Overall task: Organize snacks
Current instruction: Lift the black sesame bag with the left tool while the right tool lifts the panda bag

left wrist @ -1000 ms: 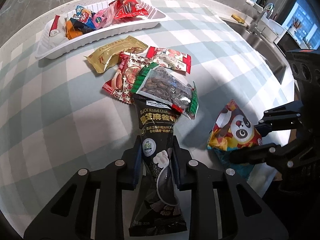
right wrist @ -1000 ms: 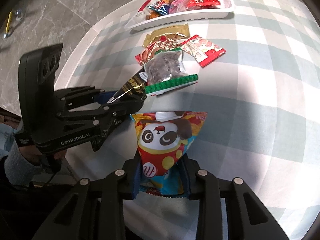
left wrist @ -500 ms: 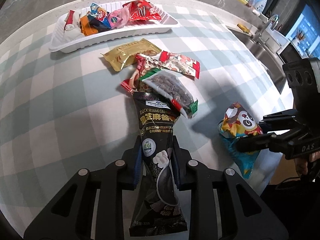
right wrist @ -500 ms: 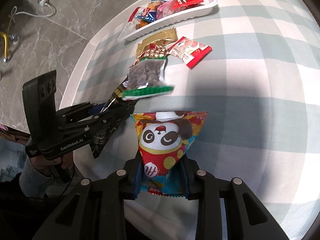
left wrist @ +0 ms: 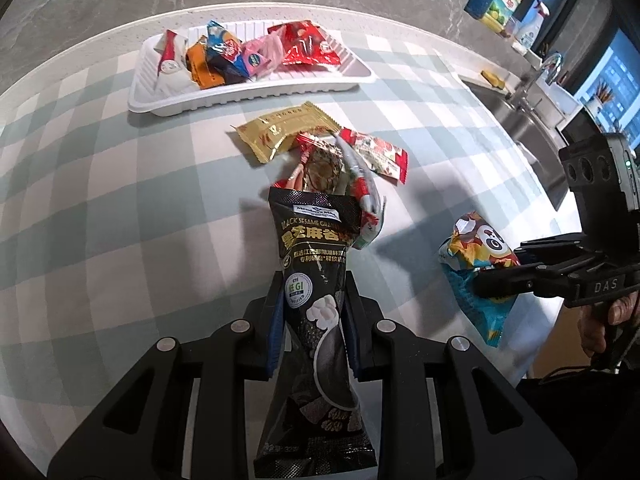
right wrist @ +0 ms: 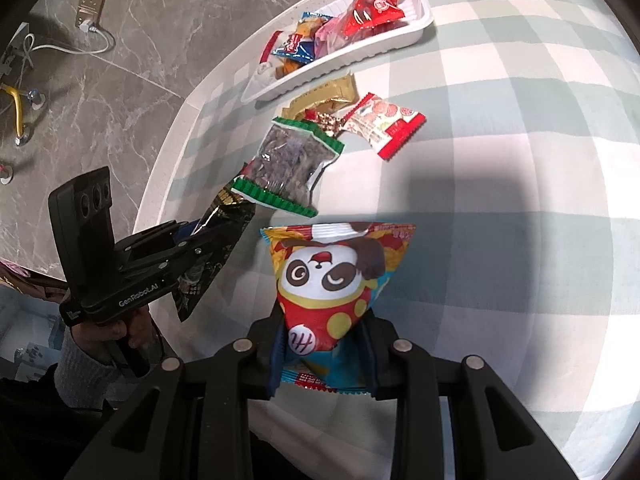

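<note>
Left wrist view: left gripper (left wrist: 314, 330), jaws narrow, pinching a tall black glossy sesame-snack pouch (left wrist: 316, 280) at mid-body; light, crinkly, slippery film, best clamped across the flat middle. White ribbed plastic tray (left wrist: 256, 92) of assorted packets at 11 o'clock on the checked tabletop (left wrist: 100, 208). Right wrist view: right gripper (right wrist: 324, 350), jaws narrow on the lower half of a puffy red-and-blue panda snack bag (right wrist: 332, 280); air-filled, crushable, probably holds brittle pieces. Loose green-edged clear nut packet (right wrist: 288, 166) at 11 o'clock.
</note>
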Demonstrator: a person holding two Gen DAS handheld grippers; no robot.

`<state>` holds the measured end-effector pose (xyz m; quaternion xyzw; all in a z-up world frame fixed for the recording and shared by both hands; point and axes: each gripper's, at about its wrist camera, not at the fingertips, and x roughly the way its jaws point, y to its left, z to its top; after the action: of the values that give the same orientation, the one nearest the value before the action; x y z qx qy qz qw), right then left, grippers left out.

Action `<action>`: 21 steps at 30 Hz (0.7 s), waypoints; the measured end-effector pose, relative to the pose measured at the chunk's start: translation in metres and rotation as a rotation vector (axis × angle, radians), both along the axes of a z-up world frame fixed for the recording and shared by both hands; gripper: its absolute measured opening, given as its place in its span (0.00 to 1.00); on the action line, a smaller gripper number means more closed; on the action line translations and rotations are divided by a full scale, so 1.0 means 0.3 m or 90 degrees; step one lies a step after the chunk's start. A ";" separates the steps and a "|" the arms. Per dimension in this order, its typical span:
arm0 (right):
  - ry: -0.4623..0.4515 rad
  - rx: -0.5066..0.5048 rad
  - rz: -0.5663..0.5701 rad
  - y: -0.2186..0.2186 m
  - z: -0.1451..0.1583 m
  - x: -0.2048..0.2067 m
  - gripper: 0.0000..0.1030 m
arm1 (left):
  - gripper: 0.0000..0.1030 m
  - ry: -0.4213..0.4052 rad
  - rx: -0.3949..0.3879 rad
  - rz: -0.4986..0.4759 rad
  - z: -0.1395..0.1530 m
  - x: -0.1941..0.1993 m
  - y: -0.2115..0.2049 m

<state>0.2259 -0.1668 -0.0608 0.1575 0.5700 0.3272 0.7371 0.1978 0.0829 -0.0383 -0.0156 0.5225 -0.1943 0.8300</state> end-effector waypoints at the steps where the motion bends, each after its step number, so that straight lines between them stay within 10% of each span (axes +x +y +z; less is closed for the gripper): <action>1: 0.001 0.003 -0.001 -0.003 0.001 0.003 0.32 | 0.22 0.000 -0.004 0.003 0.005 -0.002 0.006; 21: 0.005 0.045 -0.020 -0.007 0.053 0.098 0.32 | 0.22 -0.012 -0.057 0.048 0.094 0.058 0.070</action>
<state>0.2552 -0.1688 -0.0447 0.1939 0.5584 0.3345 0.7339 0.2151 0.1038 -0.0100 -0.0708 0.5047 -0.1861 0.8400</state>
